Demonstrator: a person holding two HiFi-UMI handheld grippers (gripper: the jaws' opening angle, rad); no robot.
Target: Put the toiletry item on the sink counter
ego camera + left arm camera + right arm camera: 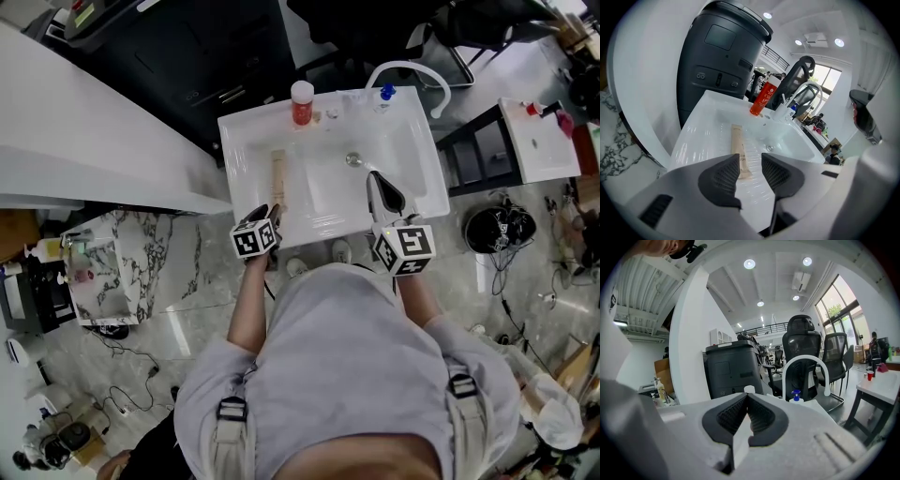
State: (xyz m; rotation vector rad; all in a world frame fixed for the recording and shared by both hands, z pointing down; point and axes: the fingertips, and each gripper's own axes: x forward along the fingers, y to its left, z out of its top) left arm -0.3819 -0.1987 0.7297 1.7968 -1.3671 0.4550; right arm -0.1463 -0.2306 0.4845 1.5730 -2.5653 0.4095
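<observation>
The person wears a pale grey short-sleeved shirt (356,337). Grey shoulder straps (232,441) run over it, each fitted with a black buckle (232,409). The left claw (274,212) and the right claw (375,178) each carry a white cube (255,238) printed with black square markers. Both claws have light grey moulded bodies and black pads (723,176) with a fine ribbed texture.
</observation>
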